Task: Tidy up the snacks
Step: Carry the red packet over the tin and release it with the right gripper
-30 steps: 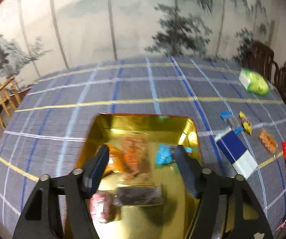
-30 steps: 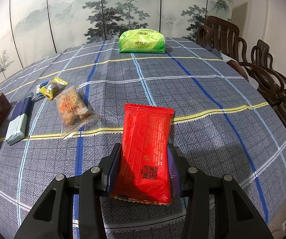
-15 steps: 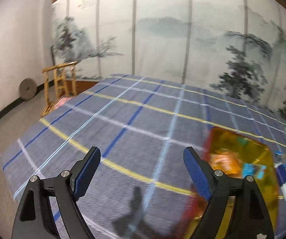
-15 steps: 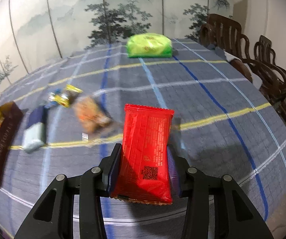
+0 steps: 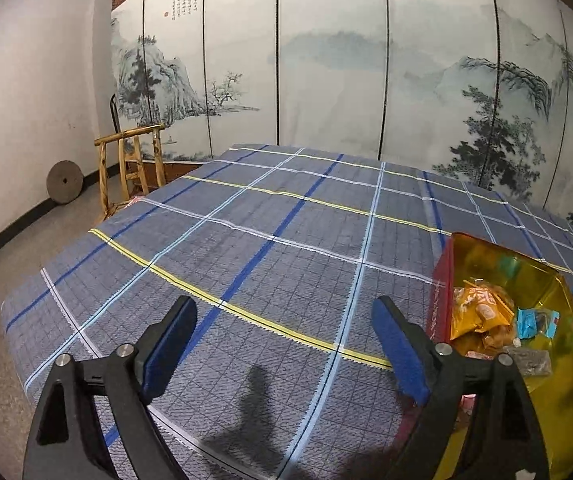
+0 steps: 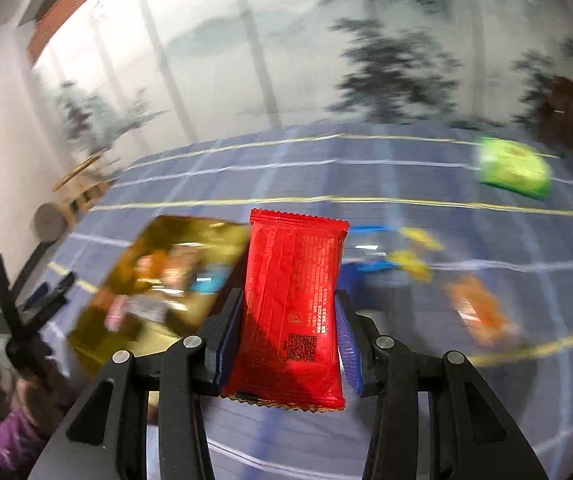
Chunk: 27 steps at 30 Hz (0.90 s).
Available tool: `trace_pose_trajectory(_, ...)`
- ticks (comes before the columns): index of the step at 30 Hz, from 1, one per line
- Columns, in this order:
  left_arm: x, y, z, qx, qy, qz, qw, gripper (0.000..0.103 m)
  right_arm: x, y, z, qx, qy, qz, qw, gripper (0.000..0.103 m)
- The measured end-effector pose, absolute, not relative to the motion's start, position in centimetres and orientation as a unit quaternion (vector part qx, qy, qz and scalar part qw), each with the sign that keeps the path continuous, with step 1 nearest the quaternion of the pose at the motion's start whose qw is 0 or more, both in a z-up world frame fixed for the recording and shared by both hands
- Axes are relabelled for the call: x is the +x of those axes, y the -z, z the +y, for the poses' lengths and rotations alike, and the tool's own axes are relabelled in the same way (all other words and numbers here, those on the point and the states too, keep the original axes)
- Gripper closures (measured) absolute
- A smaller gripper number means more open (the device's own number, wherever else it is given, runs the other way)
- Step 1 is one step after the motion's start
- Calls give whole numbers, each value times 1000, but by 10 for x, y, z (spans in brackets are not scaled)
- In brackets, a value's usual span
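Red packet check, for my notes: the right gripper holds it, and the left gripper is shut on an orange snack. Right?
Not quite. The left gripper is open and empty, as the left wrist view shows; its jaws have just been opening. The right gripper does hold the red packet.

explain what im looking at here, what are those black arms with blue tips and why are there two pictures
There is no robot here. A person holds a pair of hand-held tongs in each hand, and each pair carries a wide-angle camera looking along its two fingers, so each picture is one hand's view.

The left tongs are open and empty; their jaws have just been opening. To their right stands a gold tin already holding several snack packets.

The right tongs are shut on a red snack packet. That picture is blurred, but it shows the same tin, a green pack and a few small snacks loose on the checked tablecloth.
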<state>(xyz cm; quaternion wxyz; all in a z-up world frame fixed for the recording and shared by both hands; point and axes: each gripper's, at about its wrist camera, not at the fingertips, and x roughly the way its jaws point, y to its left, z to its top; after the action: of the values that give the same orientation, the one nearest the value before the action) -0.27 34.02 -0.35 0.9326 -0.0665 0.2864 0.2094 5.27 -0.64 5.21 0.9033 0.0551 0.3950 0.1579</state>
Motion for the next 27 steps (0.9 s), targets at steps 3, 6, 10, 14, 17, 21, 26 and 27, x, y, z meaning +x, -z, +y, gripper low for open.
trace_pose_trajectory(3,-1,4,341,-69,-205,289,933,12,73,-45,40,50,-194,411,889,58)
trace_pose_trajectory(6,0,5,341,-76,-205,292,931,12,92,-36,73,46,-206,428,879,58)
trace_pose_trajectory(10,0,4,344,-86,-205,289,931,12,112,-19,103,37,-212,451,866,58)
trace_pose_trajectory(14,-2,3,345,-90,-204,283,933,12,127,-8,122,36,-206,463,861,58)
trace_pose_trajectory(17,-2,3,345,-90,-203,283,933,11,135,-3,135,43,-206,468,859,58)
trace_pose_trajectory(21,-3,3,344,-87,-204,281,934,11,140,-3,147,44,-206,462,861,57)
trace_pose_trajectory(26,-2,3,343,-84,-208,282,933,10,126,-21,142,52,-218,434,872,57)
trace_pose_trajectory(27,-2,3,343,-85,-209,282,932,9,119,-25,136,55,-220,427,875,56)
